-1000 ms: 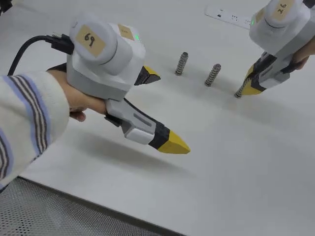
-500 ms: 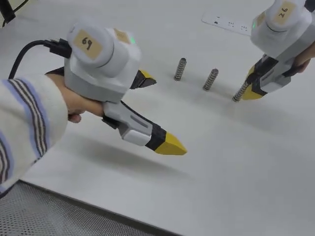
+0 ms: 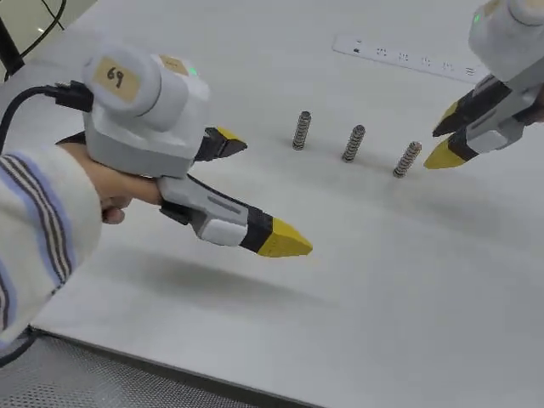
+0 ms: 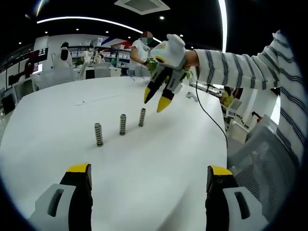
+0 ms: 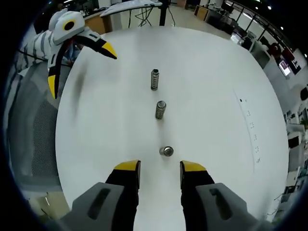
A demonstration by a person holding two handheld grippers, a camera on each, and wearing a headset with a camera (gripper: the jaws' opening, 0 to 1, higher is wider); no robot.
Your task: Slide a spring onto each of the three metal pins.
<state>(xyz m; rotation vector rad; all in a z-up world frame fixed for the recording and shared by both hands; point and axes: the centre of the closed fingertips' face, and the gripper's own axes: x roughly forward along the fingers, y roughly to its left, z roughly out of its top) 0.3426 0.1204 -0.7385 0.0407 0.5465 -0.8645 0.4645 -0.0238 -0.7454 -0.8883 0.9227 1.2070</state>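
left tool: jaws wide apart — empty, over the tabletop
right tool: jaws slightly apart, empty, just beside the end spring
springs: three upright in a row

Head view: right gripper cut off by the top-right edge, most of its body out of frame; the pins are hidden inside the three springs. Right gripper view: nearest spring seen end-on, so its height cannot be read, and the left gripper at upper left looks smeared, possibly motion blur.
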